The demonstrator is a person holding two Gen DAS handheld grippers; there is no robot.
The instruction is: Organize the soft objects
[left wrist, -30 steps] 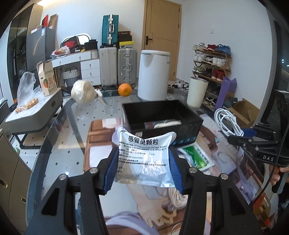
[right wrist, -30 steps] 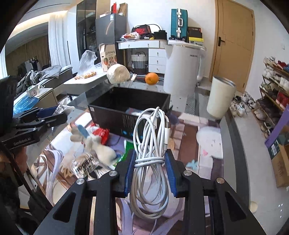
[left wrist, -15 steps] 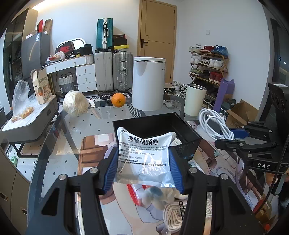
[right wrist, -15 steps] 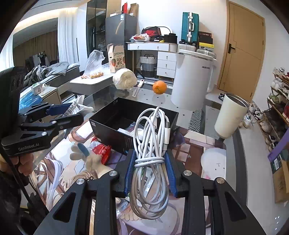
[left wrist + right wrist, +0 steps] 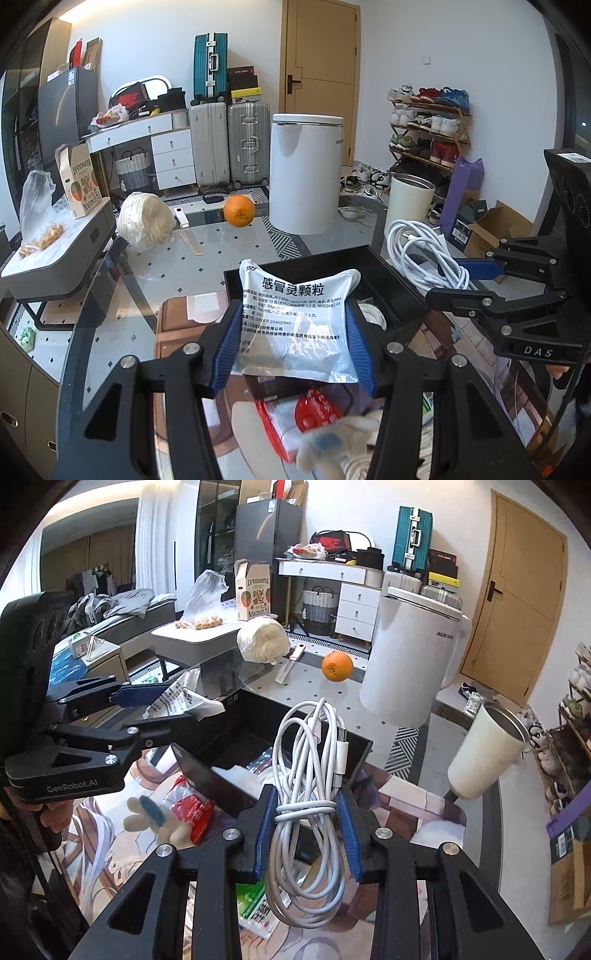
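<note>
My left gripper (image 5: pixel 293 343) is shut on a silver medicine pouch (image 5: pixel 295 325) with printed text, held above the near edge of a black box (image 5: pixel 399 280). My right gripper (image 5: pixel 306 834) is shut on a coiled white cable (image 5: pixel 314 775), held above the box (image 5: pixel 207 779), which holds packets and something white. In the left wrist view the right gripper and its cable (image 5: pixel 421 254) are to the right of the box. In the right wrist view the left gripper with the pouch (image 5: pixel 181 701) is at the box's left.
On the glass table lie a red packet (image 5: pixel 192 812), a plush toy (image 5: pixel 159 819), a green packet (image 5: pixel 255 912), an orange (image 5: pixel 239 210), a pale yarn ball (image 5: pixel 146 218) and a knife (image 5: pixel 186 232). A white bin (image 5: pixel 304 173) and a white cup (image 5: pixel 487 753) stand beyond.
Both grippers have risen and moved toward the black box while keeping their loads. The box and table items sit lower in both views.
</note>
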